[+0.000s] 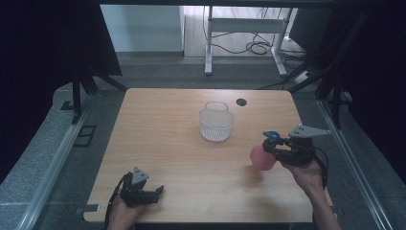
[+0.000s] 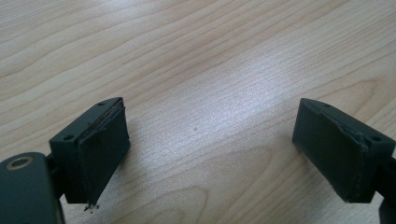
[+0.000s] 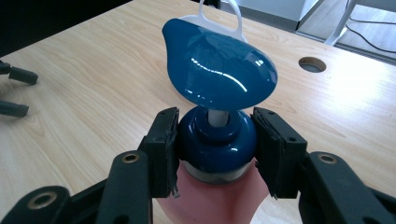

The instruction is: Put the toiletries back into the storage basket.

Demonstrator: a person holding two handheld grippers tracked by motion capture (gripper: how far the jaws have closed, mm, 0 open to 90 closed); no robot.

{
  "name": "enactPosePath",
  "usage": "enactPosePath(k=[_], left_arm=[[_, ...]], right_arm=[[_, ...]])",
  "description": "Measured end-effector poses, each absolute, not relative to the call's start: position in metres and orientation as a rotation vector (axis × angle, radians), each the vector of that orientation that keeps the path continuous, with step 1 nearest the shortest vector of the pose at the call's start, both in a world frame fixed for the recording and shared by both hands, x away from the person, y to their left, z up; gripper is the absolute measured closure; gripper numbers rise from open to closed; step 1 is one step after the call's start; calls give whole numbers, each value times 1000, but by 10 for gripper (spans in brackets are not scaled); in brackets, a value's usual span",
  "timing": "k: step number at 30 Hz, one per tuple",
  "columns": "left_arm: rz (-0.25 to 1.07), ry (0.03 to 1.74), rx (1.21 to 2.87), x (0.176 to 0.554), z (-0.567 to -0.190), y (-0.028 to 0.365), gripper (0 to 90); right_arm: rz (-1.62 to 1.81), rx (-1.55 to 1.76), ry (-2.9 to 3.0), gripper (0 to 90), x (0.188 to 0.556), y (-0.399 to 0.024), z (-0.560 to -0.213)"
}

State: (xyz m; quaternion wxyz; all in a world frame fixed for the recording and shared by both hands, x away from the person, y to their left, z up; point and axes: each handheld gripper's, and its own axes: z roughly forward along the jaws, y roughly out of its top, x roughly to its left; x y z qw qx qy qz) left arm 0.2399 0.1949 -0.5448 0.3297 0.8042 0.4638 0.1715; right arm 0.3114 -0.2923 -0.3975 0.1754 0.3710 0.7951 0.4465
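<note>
On the table (image 1: 182,158), your white mesh basket (image 1: 216,123) sits near centre, nothing visible inside. At its 4 o'clock, your right gripper (image 1: 269,147) clamps the pink pump bottle (image 1: 262,157) by its blue collar. Your left gripper (image 1: 154,192) stands wide, holding nothing.

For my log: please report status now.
Right gripper shut on pump bottle collar. Left gripper open, on table. Basket path clear.

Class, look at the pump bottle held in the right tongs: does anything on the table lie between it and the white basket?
Nothing visible does. The right tongs grip the pump bottle by its blue collar, and bare table lies between it and the white basket. The left tongs rest open, well off to the side.
</note>
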Motion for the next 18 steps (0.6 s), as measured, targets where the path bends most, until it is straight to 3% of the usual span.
enactPosePath(k=[18], left_arm=[[439, 1182, 2121, 242, -545, 196, 107]], right_arm=[[1261, 1054, 2240, 526, 332, -278, -381]])
